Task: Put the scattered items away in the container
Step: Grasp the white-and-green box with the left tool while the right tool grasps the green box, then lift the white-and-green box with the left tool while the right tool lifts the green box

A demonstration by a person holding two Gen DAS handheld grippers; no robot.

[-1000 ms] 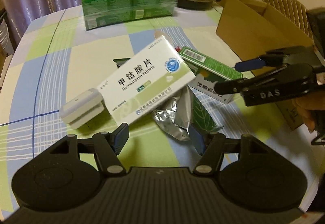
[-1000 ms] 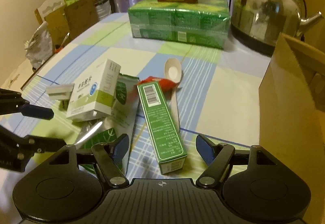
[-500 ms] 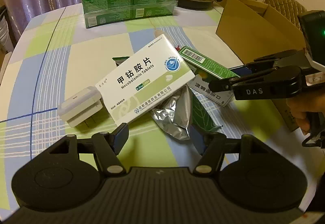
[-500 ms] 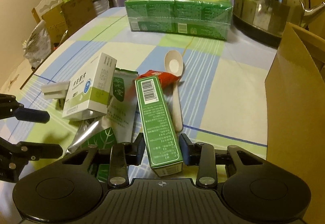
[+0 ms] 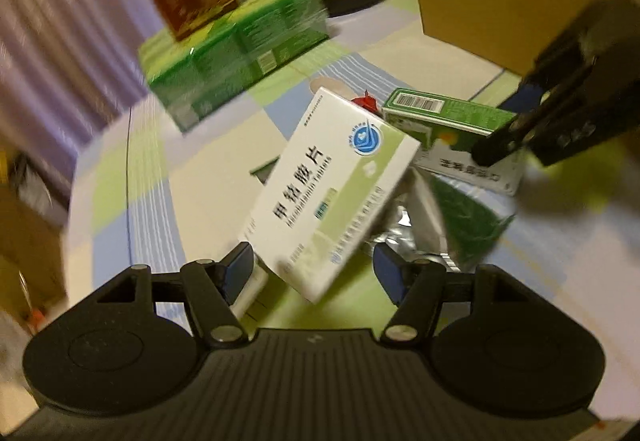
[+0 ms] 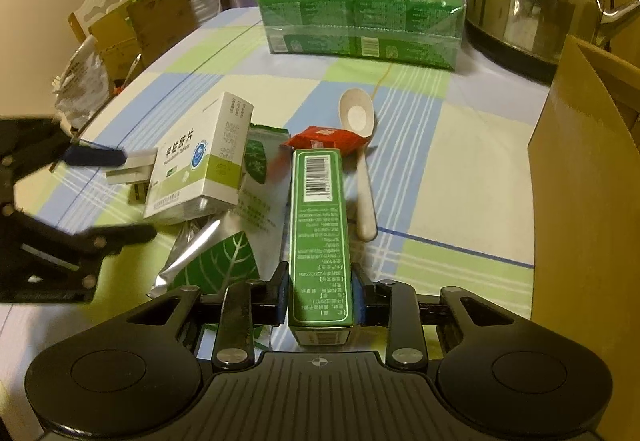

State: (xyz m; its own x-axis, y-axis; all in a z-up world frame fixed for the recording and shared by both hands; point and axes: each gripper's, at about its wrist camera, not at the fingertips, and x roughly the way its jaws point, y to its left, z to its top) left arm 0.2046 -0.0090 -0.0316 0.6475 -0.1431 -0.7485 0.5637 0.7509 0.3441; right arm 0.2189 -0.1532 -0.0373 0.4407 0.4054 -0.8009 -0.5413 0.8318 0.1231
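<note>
Down at the near edge of the checked tablecloth (image 6: 452, 161), the big change over the last second was the right gripper (image 6: 320, 305): its fingers had been wide apart with the long green carton (image 6: 320, 237) just lying between them, and by this frame they'd closed in and were clamped on the carton's near end, one pad on each long side. So that grab looked done, and I'd guess the next bit was lifting it over to the cardboard box (image 6: 592, 177) standing just to the right. The carton still seemed to rest in the pile, its long axis running straight away from the camera, barcode end pointing toward the pale spoon (image 6: 362, 161) and the red sachet (image 6: 328, 139), near end tucked in the jaws. Meanwhile the left gripper (image 5: 312, 273) had swung in close and tilted, with the view all smeary from the motion. Its fingers were still spread, sitting either side of the near corner of the white and green tablet box (image 5: 332, 197), which leaned up on the foil pouch (image 6: 218, 253). Not gripping it yet as far as I could tell. Nothing had made it into the cardboard box from what showed, though its inside was hidden.
</note>
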